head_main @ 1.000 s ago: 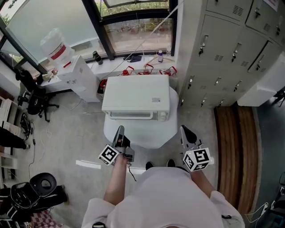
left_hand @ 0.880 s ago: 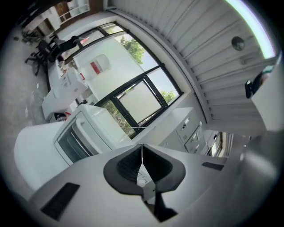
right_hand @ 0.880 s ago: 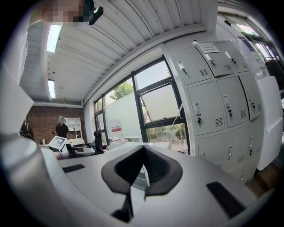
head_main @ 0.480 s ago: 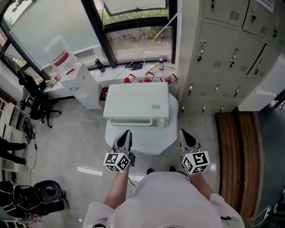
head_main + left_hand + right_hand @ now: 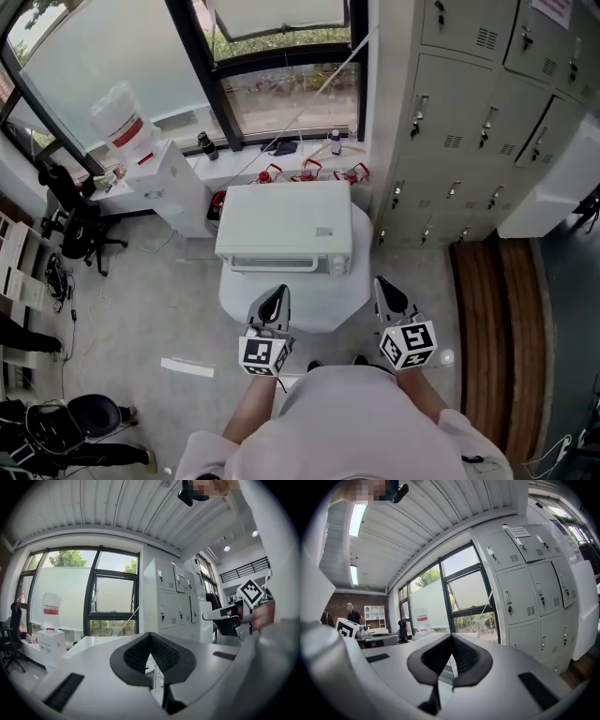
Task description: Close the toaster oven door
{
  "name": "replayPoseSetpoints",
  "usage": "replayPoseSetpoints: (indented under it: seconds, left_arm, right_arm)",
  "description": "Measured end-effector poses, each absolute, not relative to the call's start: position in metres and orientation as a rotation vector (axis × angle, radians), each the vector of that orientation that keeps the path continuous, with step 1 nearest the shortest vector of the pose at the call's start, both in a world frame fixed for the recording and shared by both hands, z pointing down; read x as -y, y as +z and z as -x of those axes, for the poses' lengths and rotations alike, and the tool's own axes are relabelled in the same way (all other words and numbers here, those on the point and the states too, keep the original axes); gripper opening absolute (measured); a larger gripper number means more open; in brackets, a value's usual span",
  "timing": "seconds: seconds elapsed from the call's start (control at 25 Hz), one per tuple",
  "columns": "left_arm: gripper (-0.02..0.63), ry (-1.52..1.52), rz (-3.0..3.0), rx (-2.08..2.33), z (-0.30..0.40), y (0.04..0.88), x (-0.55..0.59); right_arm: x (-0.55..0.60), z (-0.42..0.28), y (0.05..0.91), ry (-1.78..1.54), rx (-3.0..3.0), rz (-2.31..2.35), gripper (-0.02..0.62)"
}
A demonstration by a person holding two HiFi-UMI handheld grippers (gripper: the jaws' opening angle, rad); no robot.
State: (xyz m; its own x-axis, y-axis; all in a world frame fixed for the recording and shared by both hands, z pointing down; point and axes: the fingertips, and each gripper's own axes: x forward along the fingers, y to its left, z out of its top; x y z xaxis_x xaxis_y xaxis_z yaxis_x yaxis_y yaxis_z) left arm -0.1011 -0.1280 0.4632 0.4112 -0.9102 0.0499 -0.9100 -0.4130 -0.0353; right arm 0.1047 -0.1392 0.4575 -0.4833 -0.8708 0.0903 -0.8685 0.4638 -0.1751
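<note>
The white toaster oven stands on a small round white table, and its front door looks shut flat against the body. Both grippers hover over the table's near edge, apart from the oven. My left gripper is shut with nothing in it; in the left gripper view its dark pads meet at the tip. My right gripper is also shut and empty, and its pads touch. Both gripper views look out level over the room, and I cannot make out the oven in them.
Grey lockers fill the right side, just beyond the table. A water dispenser with its bottle stands to the left by the window. An office chair is at far left. Small bottles and red items sit behind the oven.
My left gripper has moved right and a little nearer to me, from the table's left edge to its front. The right gripper has barely moved. The oven door stays shut.
</note>
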Motion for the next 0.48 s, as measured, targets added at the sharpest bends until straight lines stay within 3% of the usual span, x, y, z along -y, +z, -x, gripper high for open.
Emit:
replayPoseSetpoints:
  seconds: [0.48]
  left_arm:
    - [0.018,-0.070,2.619,-1.722,0.0998,0.4622,0.1280]
  right_arm:
    - [0.1385,-0.1015,0.4582,-0.280,-2.707,1.578,0.003]
